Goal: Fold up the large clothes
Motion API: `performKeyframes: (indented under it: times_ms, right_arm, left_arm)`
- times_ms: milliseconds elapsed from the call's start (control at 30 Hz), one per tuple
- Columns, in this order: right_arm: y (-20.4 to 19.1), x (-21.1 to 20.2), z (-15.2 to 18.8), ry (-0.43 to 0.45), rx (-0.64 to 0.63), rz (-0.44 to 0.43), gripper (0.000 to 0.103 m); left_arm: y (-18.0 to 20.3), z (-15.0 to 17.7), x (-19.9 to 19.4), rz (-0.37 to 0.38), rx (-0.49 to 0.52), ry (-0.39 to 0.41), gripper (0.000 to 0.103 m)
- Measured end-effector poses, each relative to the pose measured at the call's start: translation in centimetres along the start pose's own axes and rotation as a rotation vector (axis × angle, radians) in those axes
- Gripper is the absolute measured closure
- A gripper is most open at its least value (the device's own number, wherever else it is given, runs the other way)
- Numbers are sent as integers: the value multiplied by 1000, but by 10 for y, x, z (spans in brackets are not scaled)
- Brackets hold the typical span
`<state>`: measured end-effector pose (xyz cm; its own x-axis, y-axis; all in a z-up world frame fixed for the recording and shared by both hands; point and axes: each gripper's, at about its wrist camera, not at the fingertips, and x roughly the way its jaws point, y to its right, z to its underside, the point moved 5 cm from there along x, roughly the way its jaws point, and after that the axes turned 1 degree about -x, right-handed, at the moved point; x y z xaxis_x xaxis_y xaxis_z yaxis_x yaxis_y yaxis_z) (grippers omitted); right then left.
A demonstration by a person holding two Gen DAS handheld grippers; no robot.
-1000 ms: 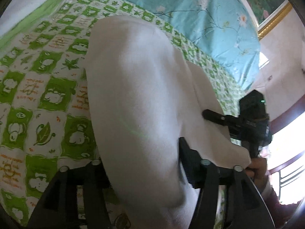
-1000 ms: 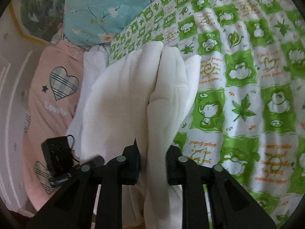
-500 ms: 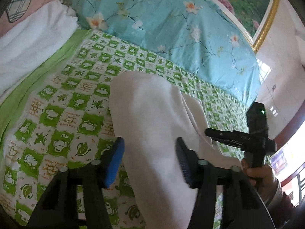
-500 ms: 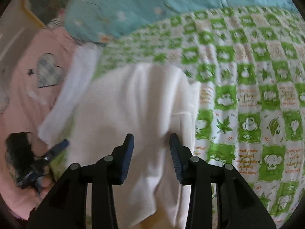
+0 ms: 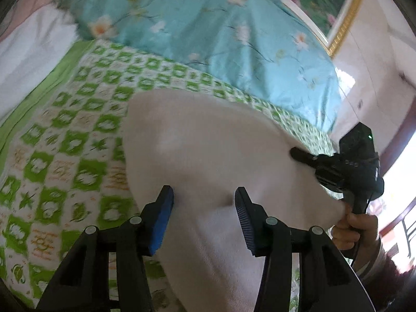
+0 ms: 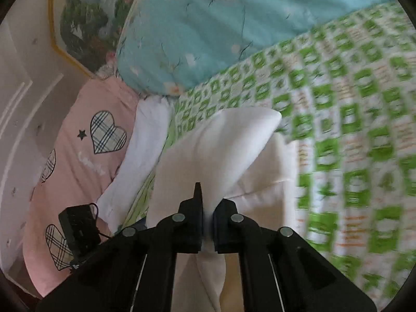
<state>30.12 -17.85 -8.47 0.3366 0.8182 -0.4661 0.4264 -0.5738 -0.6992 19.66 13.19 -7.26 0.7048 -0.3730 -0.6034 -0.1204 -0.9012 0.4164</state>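
The white garment is spread on the bed. A fold is pinched by the right tool; the left tool is held spread above the cloth.

I can't read much from here. The pink pillow carries white script under a plaid heart, perhaps starting with "L", too blurred to read. The green checked bedsheet has orange lettering in its white squares, smeared beyond reading.
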Motion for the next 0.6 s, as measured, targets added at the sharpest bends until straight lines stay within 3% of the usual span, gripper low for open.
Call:
performKeyframes:
  times_ms: [67, 200, 267, 333, 433, 533, 600]
  right_arm:
    - [21, 3, 11, -51, -5, 108, 97]
    - [49, 29, 32, -128, 21, 169, 97]
    - [52, 36, 34, -136, 26, 176, 96]
    - [49, 31, 33, -138, 16, 197, 88]
    - [32, 12, 21, -100, -27, 267, 85]
    - [2, -7, 6, -40, -65, 204, 83]
    - [-13, 1, 6, -52, -55, 136, 83]
  left_arm:
    - [10, 4, 13, -47, 54, -24, 55]
    - [6, 13, 32, -139, 94, -62, 54]
    - [4, 13, 28, -131, 86, -70, 55]
    - [4, 7, 16, -112, 73, -64, 55]
    - [4, -10, -3, -50, 54, -5, 54]
    - [2, -35, 1, -44, 66, 14, 57]
    - [1, -49, 17, -42, 84, -5, 62]
